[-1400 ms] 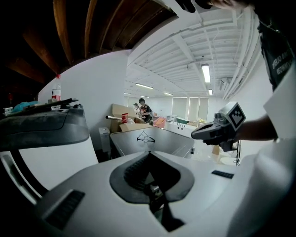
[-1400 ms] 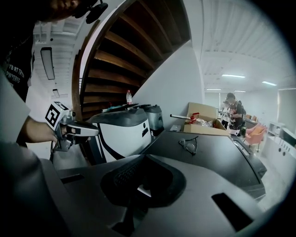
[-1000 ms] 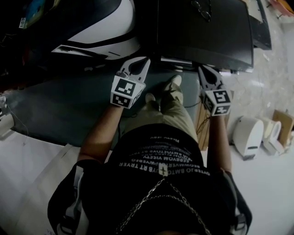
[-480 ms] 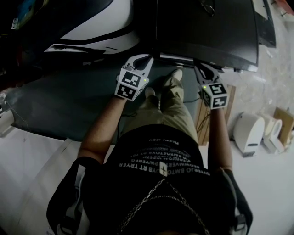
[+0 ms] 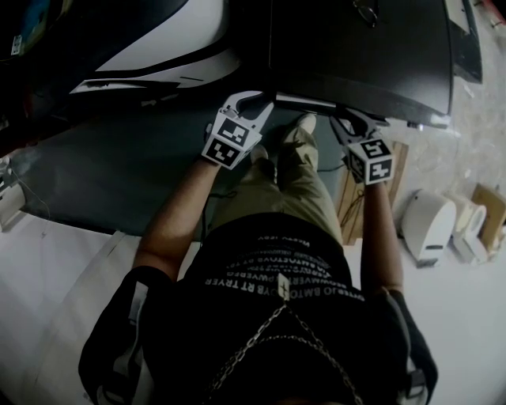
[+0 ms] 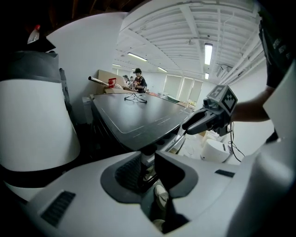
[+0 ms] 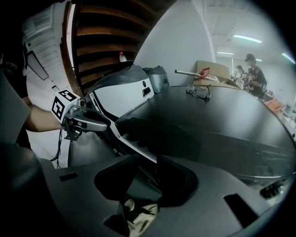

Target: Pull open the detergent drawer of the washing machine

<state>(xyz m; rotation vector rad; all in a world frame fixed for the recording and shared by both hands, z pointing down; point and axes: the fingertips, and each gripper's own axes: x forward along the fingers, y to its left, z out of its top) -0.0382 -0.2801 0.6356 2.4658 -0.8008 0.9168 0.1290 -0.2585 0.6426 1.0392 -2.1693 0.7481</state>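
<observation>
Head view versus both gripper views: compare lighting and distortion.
Head view: dim and underexposed, the black machine top nearly featureless. Left gripper view: brightest, ceiling lamp glaring, fisheye bending the ceiling beams. Right gripper view: murky foreground, black vignetted corners, glasses fairly sharp.

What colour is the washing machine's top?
The top is black; the right gripper view shows it best.

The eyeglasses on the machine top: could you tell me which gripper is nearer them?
Right. The right gripper, fingers just opened with nothing gripped, is at the machine's front edge in line with the eyeglasses; the left gripper is farther left.
</observation>
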